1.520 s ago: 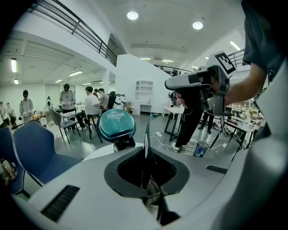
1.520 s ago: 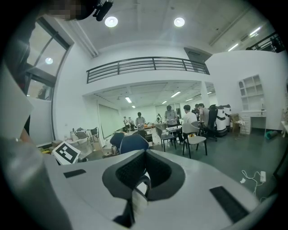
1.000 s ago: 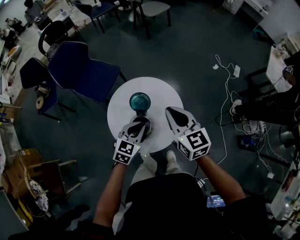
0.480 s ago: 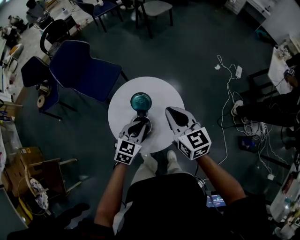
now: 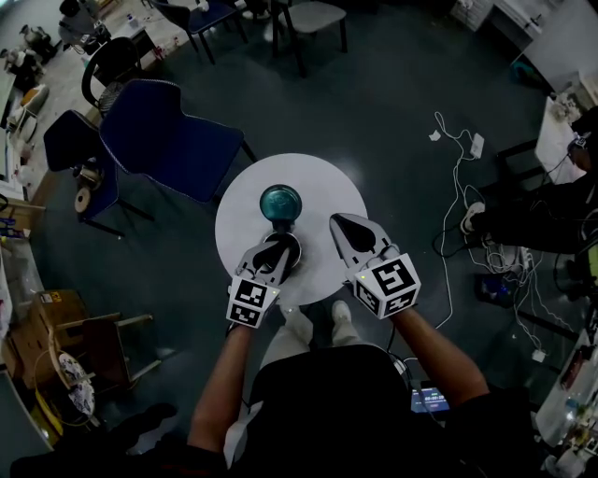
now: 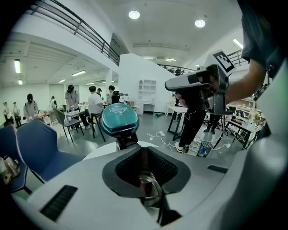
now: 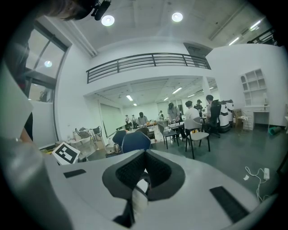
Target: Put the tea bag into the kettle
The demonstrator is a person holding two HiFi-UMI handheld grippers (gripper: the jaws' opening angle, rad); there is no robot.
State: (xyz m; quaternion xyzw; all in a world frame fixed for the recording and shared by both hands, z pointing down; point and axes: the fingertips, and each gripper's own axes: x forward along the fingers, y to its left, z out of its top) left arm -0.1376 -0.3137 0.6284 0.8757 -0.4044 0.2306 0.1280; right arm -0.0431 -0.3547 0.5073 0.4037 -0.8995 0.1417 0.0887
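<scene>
A kettle [image 5: 282,245] stands on a round white table [image 5: 322,182], its teal lid [image 5: 279,200] flipped up on the far side. In the left gripper view the lid [image 6: 119,120] rises just beyond the jaws. My left gripper [image 5: 277,250] sits over the kettle's near side, jaws shut, with a shiny metal part of the kettle [image 6: 148,184] in the hollow between the pads. My right gripper [image 5: 342,226] hovers to the right of the kettle, above the table's edge. It is shut on a white tea bag [image 7: 139,200] that hangs below the jaws.
A blue chair [image 5: 163,135] stands at the table's far left, with more chairs [image 5: 308,19] behind it. Cables and a power strip [image 5: 467,149] lie on the dark floor to the right. Cardboard boxes [image 5: 65,327] sit at the left. People sit at desks further off [image 6: 94,101].
</scene>
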